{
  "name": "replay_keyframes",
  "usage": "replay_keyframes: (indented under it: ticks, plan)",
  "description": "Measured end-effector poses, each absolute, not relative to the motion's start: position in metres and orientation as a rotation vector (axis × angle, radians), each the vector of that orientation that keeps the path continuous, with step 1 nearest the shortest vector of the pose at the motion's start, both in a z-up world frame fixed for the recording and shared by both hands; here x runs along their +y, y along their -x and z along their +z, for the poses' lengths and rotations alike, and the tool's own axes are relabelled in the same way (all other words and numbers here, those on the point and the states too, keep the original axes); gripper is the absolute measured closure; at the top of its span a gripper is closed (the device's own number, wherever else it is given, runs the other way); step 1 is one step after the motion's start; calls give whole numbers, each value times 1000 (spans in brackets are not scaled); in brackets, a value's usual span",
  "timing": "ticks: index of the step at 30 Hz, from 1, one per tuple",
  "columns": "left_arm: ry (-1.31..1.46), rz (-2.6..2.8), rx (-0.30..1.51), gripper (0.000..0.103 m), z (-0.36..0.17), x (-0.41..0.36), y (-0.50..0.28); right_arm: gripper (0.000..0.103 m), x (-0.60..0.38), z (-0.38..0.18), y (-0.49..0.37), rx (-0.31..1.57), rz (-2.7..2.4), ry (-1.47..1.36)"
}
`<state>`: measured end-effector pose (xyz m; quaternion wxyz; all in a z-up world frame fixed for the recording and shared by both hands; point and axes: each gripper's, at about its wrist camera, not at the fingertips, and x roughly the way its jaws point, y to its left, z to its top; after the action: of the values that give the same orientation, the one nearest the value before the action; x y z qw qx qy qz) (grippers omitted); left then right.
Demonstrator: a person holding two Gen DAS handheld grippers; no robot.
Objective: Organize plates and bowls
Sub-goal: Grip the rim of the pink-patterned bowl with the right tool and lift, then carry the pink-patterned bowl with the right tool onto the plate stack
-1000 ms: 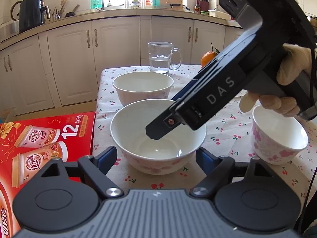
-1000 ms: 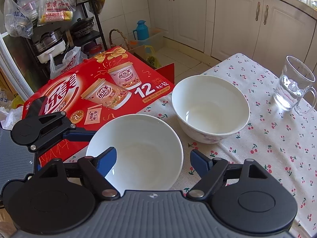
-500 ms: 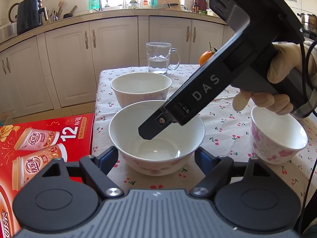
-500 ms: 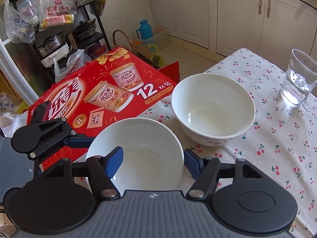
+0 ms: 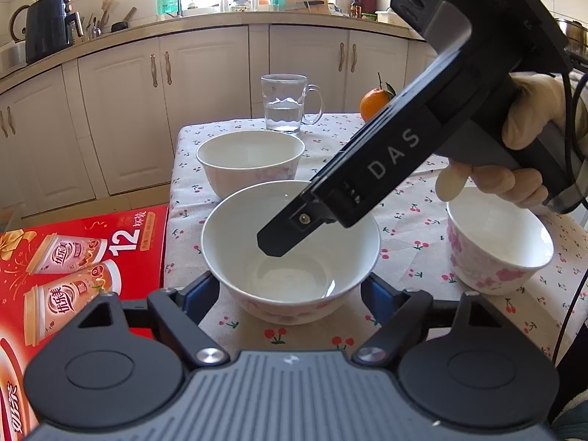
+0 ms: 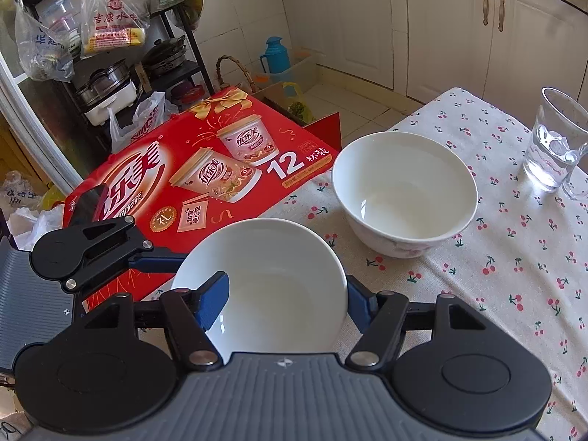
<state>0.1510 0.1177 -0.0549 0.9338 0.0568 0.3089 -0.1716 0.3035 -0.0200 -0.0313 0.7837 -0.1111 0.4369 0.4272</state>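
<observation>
A white bowl [image 5: 290,253] with pink flowers stands at the near end of the cherry-print tablecloth [image 5: 404,220]. My left gripper [image 5: 290,290] is shut on its lower body, one blue pad against each side. My right gripper [image 6: 286,294] comes down from the right in a gloved hand [image 5: 529,110] and is shut on the same bowl [image 6: 264,279]. Its left pad [image 6: 215,301] is inside the bowl and its right pad is outside the rim. One right finger [image 5: 279,239] shows inside the bowl and hides the other. A second white bowl [image 5: 250,161] [image 6: 404,191] stands just behind.
A smaller flowered bowl [image 5: 496,246] stands at the right of the table. A glass mug of water [image 5: 286,103] [image 6: 555,139] and an orange [image 5: 375,104] are at the far end. A red gift box [image 5: 81,257] [image 6: 205,169] lies beside the table's left edge.
My right gripper's jaws have narrowed onto the near bowl, its left pad now inside the rim. The bowl fills more of the right wrist view. The left gripper has barely changed.
</observation>
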Motion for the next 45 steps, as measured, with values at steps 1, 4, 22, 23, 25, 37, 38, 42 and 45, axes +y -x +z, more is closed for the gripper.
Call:
replay_keyframes:
  ticks: [1,4,22,23,25,37,38,42,45]
  plan:
    - [-114,-353,634,19,-54,118,-149,30,-21,-30,-301,943,925,238]
    - [-109,-355,641,19,-51,116,-141,30,-24,-27,-293,940,933,239]
    - [-103,-360,673,19,-26,98,-89,30,-48,-7,-237,902,983,231]
    - [-104,-363,672,19,-24,97,-87,30,-50,-6,-234,899,983,232]
    - [-111,-370,670,19,-20,94,-83,30,-55,-4,-228,896,984,228]
    - [-163,-442,641,19,-1,62,-76,30,-95,18,-204,837,952,216]
    - [-168,-452,638,19,0,58,-77,30,-100,20,-203,832,944,214]
    - [-188,-496,622,19,4,40,-84,30,-122,25,-202,816,898,201]
    - [-193,-534,618,19,5,28,-92,30,-138,27,-203,810,859,191]
